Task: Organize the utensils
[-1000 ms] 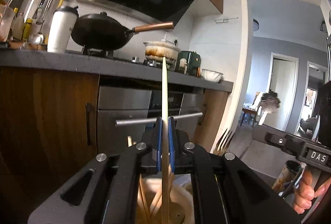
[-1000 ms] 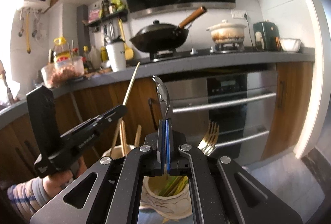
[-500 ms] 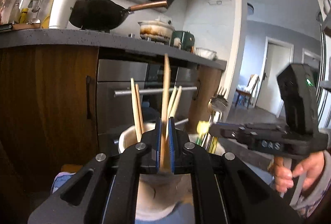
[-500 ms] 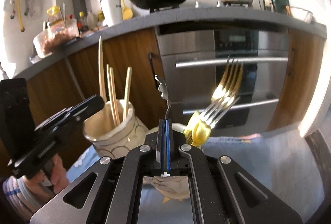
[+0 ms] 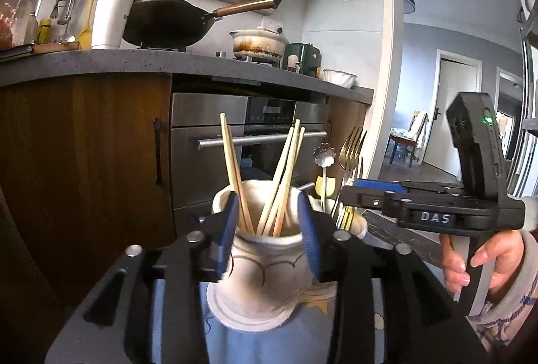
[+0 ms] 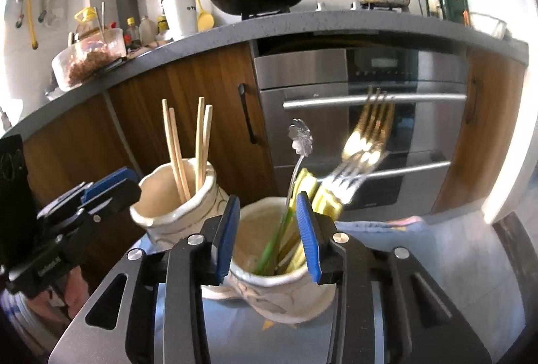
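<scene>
**Both pairs of fingers spread wide at the two pots**

My left gripper (image 5: pixel 269 229) has its blue-padded fingers (image 5: pixel 227 229) spread wide, one on either side of the neck of a cream ceramic pot (image 5: pixel 265 266), and they hold nothing. I cannot tell whether the pads touch the glaze. The pot is lumpy and hand-shaped, with thin dark lines drawn on its belly and a wavy rim. Pale wooden chopsticks (image 5: pixel 285 175) stand in it, straight and slim, two leaning toward 11 o'clock and the rest toward 1 o'clock. It sits on a light blue cloth (image 5: pixel 255 343) covering the surface.

My right gripper (image 6: pixel 267 229) is just as wide open and also empty, its fingers (image 6: pixel 306 232) flanking the rim of the second pot (image 6: pixel 275 290), which has the same cream glaze and dark line drawing. Inside it lean gold forks (image 6: pixel 366 135) with shiny tines, blurred, pointing to 1 o'clock, their handles yellow. A silver spoon (image 6: pixel 300 138) with a flower-shaped end rises on a thin curved stem near 12 o'clock. Green and yellow handles reach down into the pot.

The two pots stand just beside each other, the chopstick one at 10 o'clock in the right wrist view. Behind them are a steel oven front (image 6: pixel 363 115) and brown wooden cabinet doors (image 5: pixel 80 155).
</scene>
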{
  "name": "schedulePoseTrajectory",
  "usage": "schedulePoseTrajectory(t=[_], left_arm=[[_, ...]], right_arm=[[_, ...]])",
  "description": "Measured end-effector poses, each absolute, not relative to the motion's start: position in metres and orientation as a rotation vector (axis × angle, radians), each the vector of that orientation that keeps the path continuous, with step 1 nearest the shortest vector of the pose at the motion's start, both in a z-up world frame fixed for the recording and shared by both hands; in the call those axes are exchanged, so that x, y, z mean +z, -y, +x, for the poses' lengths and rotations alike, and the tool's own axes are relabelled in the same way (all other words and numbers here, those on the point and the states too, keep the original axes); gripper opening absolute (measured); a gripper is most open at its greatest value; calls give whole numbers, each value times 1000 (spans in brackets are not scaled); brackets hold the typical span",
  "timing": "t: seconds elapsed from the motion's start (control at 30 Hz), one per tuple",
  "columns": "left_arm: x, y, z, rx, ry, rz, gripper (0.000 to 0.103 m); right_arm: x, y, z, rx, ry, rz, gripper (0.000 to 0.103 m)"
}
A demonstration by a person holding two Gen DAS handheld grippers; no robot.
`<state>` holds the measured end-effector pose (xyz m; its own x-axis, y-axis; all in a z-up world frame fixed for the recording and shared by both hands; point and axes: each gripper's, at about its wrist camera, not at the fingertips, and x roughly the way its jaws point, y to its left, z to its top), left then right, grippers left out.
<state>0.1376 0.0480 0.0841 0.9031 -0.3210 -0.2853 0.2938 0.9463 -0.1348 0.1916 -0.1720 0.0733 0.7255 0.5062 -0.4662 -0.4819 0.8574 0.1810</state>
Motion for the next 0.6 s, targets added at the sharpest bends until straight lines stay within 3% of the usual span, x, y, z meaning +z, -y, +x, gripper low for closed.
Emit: schedulePoseTrajectory(t=[0.17, 0.3, 0.43, 0.6], left_arm=[[81, -50, 121, -302, -319, -76, 65], [78, -49, 107, -282, -314, -54, 85], [70, -42, 92, -251, -300, 0, 96], [55, -35, 84, -221, -303, 33, 97]], right_arm=[[65, 190, 165, 505, -501, 49, 61], [55, 199, 144, 461, -474, 4, 91], [41, 207, 130, 418, -432, -30, 96], [24, 221, 123, 354, -372, -9, 98]])
